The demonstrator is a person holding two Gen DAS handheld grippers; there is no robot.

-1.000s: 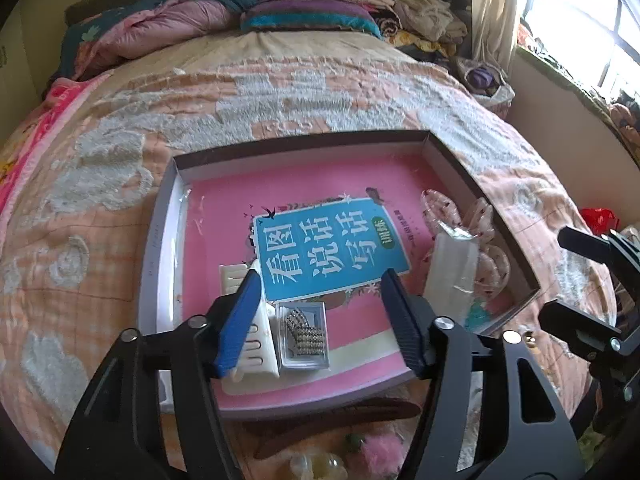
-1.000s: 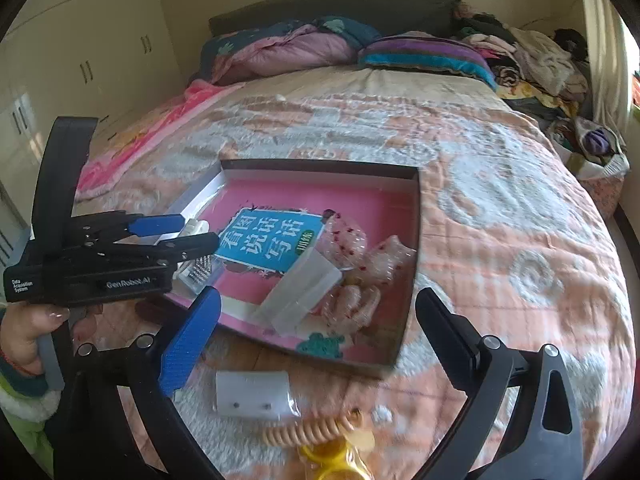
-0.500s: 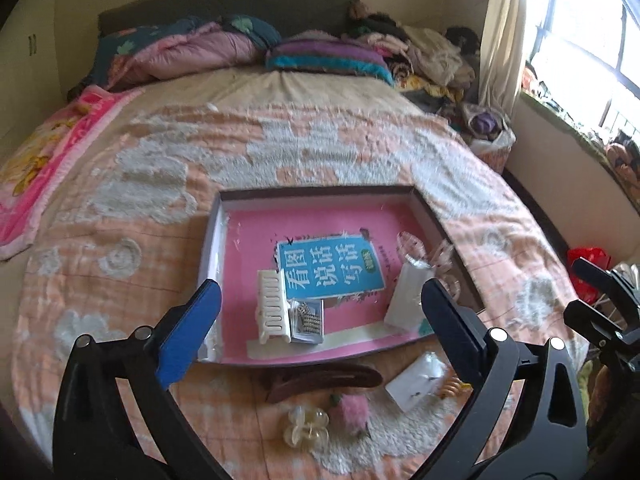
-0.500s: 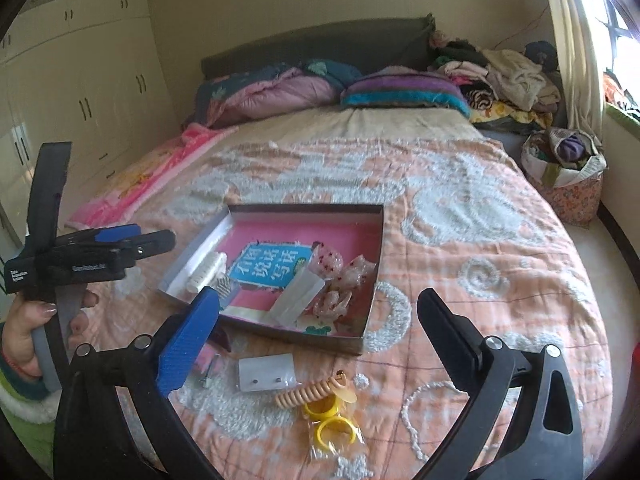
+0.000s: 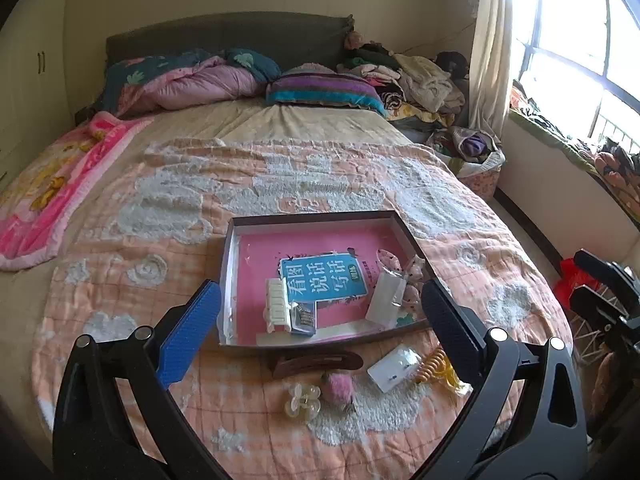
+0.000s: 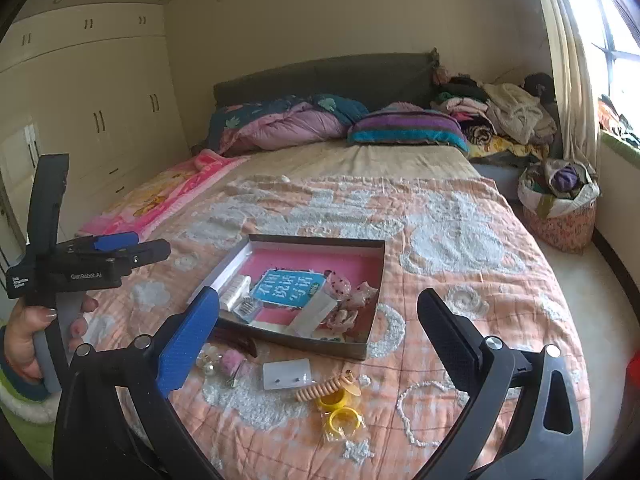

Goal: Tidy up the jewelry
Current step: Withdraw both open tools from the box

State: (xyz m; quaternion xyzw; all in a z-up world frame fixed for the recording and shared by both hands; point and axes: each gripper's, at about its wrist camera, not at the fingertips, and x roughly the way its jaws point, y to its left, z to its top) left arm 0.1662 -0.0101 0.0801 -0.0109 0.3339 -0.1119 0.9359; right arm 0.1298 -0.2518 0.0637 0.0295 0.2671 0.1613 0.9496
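Now both claws, left claw (image 5: 320, 312) and right claw (image 6: 318, 322), are backing away from the tray (image 5: 304, 218), jaws apart and empty, leaving the small case (image 5: 303, 317) deposited inside.

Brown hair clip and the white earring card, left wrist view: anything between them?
No, bare quilt only. The left wrist view shows the brown hair clip and white earring card apart, with nothing between.

tray (image 5: 228, 272) on bed (image 5: 200, 208) | hair clip (image 5: 316, 362) before tray
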